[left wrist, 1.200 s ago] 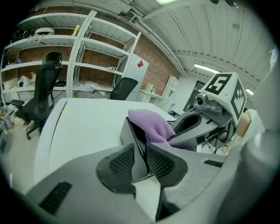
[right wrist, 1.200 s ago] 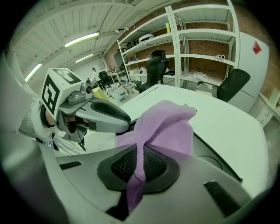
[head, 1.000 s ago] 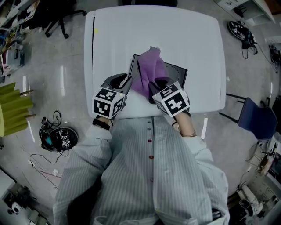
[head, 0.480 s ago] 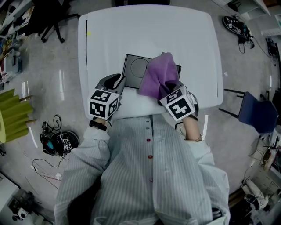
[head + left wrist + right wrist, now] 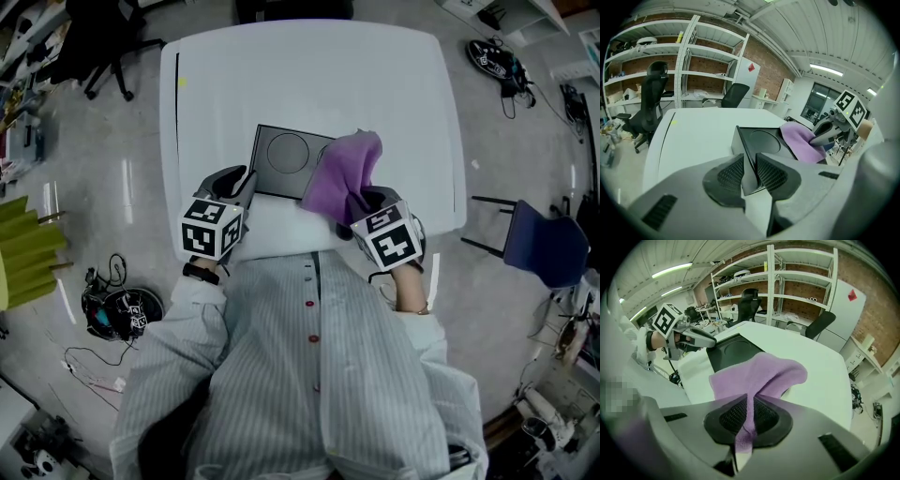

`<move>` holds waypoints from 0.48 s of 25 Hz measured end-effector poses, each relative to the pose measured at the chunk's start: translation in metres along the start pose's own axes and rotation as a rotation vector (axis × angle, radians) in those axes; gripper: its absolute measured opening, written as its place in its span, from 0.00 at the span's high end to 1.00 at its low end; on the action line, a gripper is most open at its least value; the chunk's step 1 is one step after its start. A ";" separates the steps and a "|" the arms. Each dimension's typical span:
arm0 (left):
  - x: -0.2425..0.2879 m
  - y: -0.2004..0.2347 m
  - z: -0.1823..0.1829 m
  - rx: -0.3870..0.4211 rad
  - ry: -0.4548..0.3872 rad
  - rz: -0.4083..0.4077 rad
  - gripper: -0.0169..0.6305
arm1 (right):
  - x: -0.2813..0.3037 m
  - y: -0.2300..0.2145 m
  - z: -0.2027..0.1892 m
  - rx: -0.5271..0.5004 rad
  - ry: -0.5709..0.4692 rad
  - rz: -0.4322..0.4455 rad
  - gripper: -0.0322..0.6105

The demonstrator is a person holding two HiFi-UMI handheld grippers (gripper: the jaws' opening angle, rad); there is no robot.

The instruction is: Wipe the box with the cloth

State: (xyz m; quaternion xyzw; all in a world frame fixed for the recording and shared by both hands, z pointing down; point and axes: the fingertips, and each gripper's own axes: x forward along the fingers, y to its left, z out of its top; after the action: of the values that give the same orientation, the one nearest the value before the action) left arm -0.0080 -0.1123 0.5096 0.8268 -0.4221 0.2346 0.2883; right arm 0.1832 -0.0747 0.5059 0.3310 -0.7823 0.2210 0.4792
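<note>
The box (image 5: 284, 154), dark and flat with a round mark on its top, lies on the white counter (image 5: 309, 75), close to the near edge and a little left of its middle. The left claw (image 5: 241, 177) is clamped on the box's near-left edge. In the left gripper view the two jaws of the left claw (image 5: 750, 174) press a thin dark wall of the box (image 5: 761, 140) between them.

The purple cloth (image 5: 343, 176) covers the right part of the box, bunched and raised towards the far side. The right claw (image 5: 362, 201) is closed on the cloth's near end. In the right gripper view a strip of cloth (image 5: 759, 373) runs down between the jaws of the right claw (image 5: 750, 416) and hangs out below them, with the box (image 5: 733, 352) beyond it on the left.
</note>
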 end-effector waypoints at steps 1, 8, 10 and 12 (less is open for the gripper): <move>0.000 0.000 0.000 -0.003 -0.001 0.001 0.87 | 0.000 0.000 0.000 0.005 -0.009 0.002 0.91; -0.003 -0.002 0.002 -0.011 -0.014 0.003 0.87 | -0.010 -0.004 0.004 0.118 -0.124 0.056 0.91; -0.006 -0.005 0.005 -0.003 -0.023 0.000 0.87 | -0.019 -0.005 0.010 0.137 -0.164 0.060 0.91; -0.010 -0.008 0.010 0.005 -0.034 -0.012 0.87 | -0.028 -0.007 0.020 0.152 -0.216 0.061 0.91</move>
State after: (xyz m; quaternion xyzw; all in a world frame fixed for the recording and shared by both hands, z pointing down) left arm -0.0053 -0.1098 0.4935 0.8339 -0.4214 0.2197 0.2806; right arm 0.1853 -0.0840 0.4717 0.3643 -0.8199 0.2574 0.3589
